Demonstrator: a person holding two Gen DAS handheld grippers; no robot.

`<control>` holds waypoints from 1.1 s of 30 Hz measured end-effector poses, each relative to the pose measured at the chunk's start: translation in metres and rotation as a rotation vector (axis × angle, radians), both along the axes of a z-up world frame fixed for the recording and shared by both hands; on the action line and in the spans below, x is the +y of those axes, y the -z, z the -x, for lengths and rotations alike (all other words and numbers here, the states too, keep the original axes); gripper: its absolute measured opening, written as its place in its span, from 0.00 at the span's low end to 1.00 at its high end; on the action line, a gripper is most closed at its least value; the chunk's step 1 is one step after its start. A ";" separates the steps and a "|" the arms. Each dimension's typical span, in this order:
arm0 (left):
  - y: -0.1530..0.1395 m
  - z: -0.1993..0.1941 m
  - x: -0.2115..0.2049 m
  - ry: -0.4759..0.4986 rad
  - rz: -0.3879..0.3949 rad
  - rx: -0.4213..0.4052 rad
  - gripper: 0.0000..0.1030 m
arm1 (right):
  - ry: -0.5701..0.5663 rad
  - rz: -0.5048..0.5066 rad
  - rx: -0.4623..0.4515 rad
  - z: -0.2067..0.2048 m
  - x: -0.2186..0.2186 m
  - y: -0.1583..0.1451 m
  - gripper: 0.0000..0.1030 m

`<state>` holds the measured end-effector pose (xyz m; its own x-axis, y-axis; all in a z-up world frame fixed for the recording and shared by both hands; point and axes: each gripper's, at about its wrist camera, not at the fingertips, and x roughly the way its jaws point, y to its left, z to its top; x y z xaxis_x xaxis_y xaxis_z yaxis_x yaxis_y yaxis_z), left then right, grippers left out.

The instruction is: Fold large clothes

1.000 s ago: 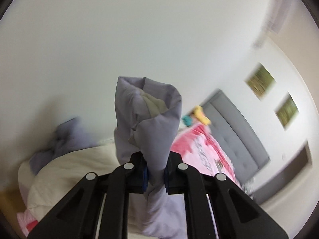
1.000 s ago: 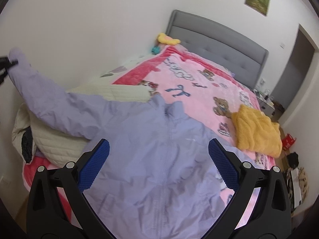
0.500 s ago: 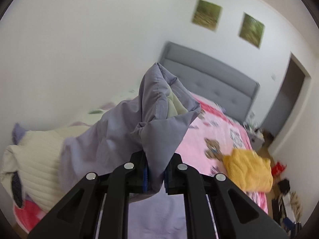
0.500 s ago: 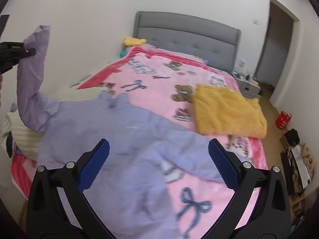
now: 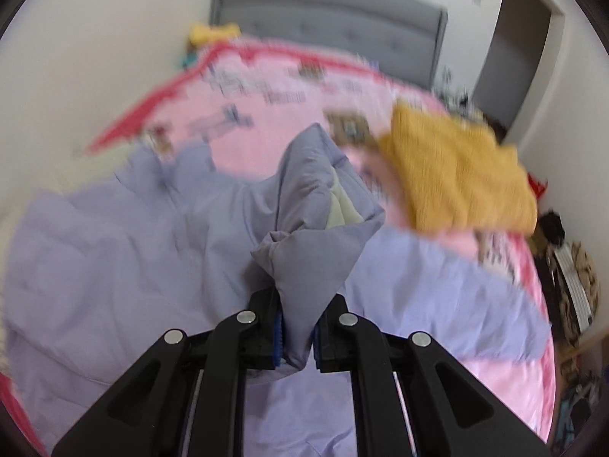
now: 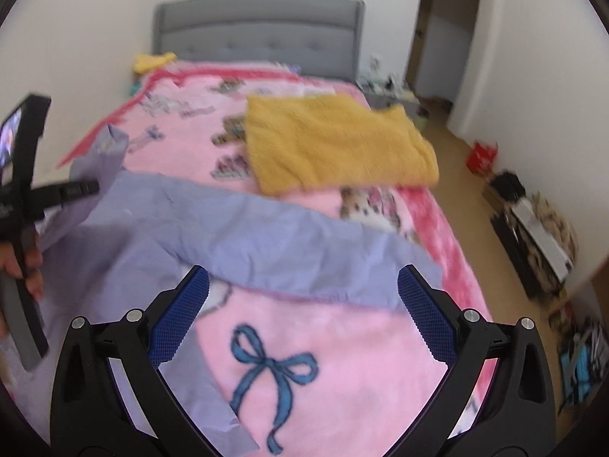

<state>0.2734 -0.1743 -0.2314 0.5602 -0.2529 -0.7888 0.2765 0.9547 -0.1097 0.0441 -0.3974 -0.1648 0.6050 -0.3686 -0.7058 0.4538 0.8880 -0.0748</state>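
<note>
Left tongs (image 5: 297, 337) clamp lavender jacket (image 5: 114, 266) sleeve; right tongs (image 6: 302, 314) wide apart, holding nothing.

The left hand-held gripper (image 5: 297, 337) is clamped on a bunched cuff of the lavender jacket (image 5: 114, 266), which lies spread over the pink blanket (image 5: 266, 87) on the bed. To the right lies a folded yellow garment (image 5: 456, 179); at the far end stands the grey headboard (image 5: 327, 30)
</note>
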 end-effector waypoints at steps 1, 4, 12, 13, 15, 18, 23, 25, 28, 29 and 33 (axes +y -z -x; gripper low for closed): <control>0.019 -0.001 0.000 0.005 -0.011 0.030 0.10 | 0.006 -0.009 0.007 -0.001 0.001 0.009 0.92; 0.055 -0.008 -0.005 0.031 -0.027 0.066 0.10 | -0.001 -0.017 0.010 -0.009 0.004 0.031 0.92; 0.091 -0.018 -0.006 0.136 -0.013 0.168 0.20 | -0.086 -0.008 0.035 -0.054 0.032 0.058 0.92; 0.091 -0.019 -0.006 0.149 -0.003 0.179 0.23 | -0.096 -0.007 0.034 -0.060 0.036 0.057 0.92; 0.084 -0.022 0.000 0.184 0.055 0.237 0.52 | -0.118 -0.012 0.024 -0.073 0.042 0.054 0.92; 0.067 -0.022 0.020 0.200 0.178 0.310 0.69 | -0.152 -0.016 0.006 -0.094 0.051 0.046 0.92; 0.029 -0.025 0.071 0.129 0.056 0.247 0.76 | -0.229 -0.072 -0.013 -0.133 0.063 0.041 0.92; 0.019 -0.030 0.094 0.092 -0.009 0.213 0.79 | -0.274 -0.095 -0.010 -0.154 0.069 0.045 0.92; 0.017 -0.044 0.138 0.002 -0.078 0.175 0.88 | -0.349 -0.164 0.032 -0.197 0.079 0.065 0.92; 0.020 -0.049 0.151 -0.027 -0.088 0.164 0.88 | -0.365 -0.195 0.036 -0.208 0.083 0.073 0.92; 0.038 -0.065 0.205 -0.124 -0.051 0.148 0.89 | -0.455 -0.258 0.036 -0.237 0.104 0.107 0.68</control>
<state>0.3383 0.0302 -0.2698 0.4615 -0.1463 -0.8750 0.1407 0.9859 -0.0907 0.2815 -0.2931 -0.2714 0.6370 0.1141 -0.7624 0.0194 0.9863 0.1639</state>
